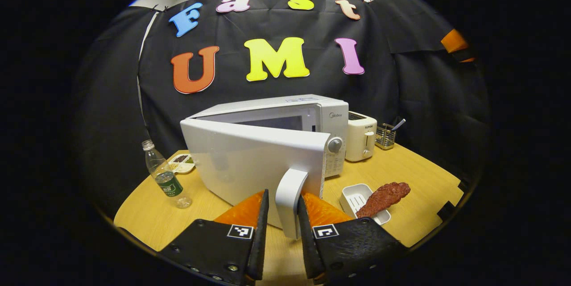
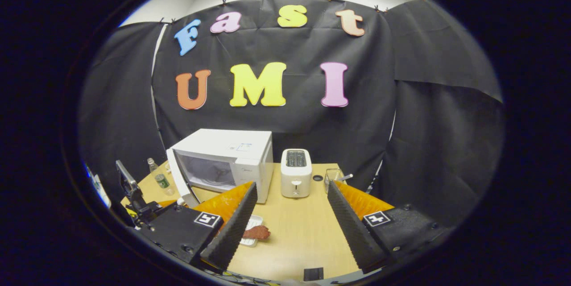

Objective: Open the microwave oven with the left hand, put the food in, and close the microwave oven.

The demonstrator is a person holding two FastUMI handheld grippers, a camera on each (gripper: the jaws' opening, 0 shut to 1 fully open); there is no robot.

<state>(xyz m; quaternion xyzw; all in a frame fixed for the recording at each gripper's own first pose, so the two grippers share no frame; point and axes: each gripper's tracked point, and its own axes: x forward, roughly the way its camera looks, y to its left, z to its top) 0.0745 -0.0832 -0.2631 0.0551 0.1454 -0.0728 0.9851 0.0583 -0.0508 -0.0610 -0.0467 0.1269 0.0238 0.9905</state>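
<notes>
A wooden surface point(image 2: 303, 228) carries a white microwave point(image 2: 232, 161) whose door point(image 1: 250, 165) stands partly swung out, hinged on the far side from the handle. The left claw point(image 1: 282, 214) is clamped on the door handle point(image 1: 290, 196), an upright white bar, with a finger pressing each side of it. From this claw the door's broad face runs off ahead and to the left, and the oven cavity lies behind it.

The right claw point(image 2: 290, 214) hangs released, fingers spread wide and empty above the surface, facing the microwave and a white toaster point(image 2: 295, 179) ahead.

The food point(image 1: 383, 196), a reddish-brown slab of meat, lies with one end across a small white tray point(image 1: 357, 199) and its long axis slanting up and to the right, low and to the right of the left claw. In the right gripper view the same food point(image 2: 256, 232) sits just beside the right claw's left finger, near its tip, so the free right claw looks better placed to lift it.

A plastic bottle point(image 1: 166, 174) and a small dish point(image 1: 182, 163) stand off to the left of the left claw; a wire rack point(image 1: 386, 136) sits beyond the toaster.

The door likely needs swinging wider before the food goes in.
</notes>
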